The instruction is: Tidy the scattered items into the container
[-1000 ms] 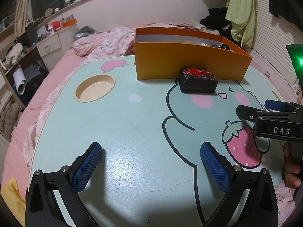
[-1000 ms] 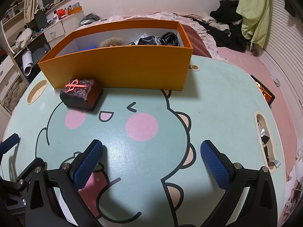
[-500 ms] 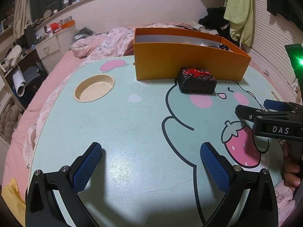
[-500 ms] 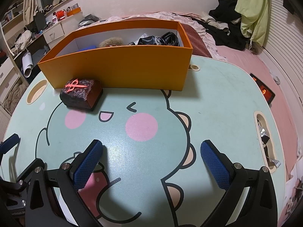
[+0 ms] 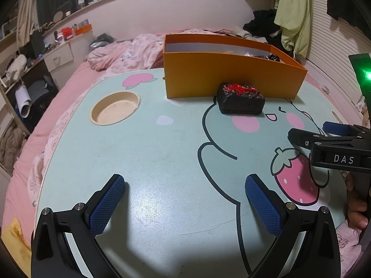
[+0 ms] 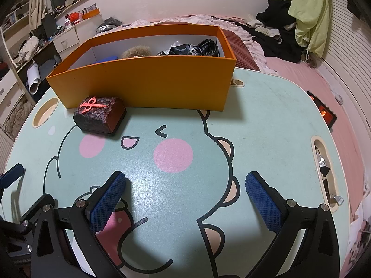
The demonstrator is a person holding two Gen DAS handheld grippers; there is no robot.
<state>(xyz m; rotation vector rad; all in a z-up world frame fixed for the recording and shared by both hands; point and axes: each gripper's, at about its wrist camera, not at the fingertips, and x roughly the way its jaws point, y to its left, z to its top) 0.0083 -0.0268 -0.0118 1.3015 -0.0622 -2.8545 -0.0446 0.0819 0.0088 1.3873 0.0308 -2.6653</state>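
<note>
Nearest me, the left gripper and right gripper hover with fingers wide, holding nothing. The 1 dark box sits against the orange container's front wall; a low grab risks shoving that wall.

Both grippers agape, empty

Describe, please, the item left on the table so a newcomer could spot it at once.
Find the tall orange box at the far side of the cartoon-printed table. Just in front of its near wall lies a small dark block, the only loose item on the tabletop, marked by a raised red emblem on its top.
</note>
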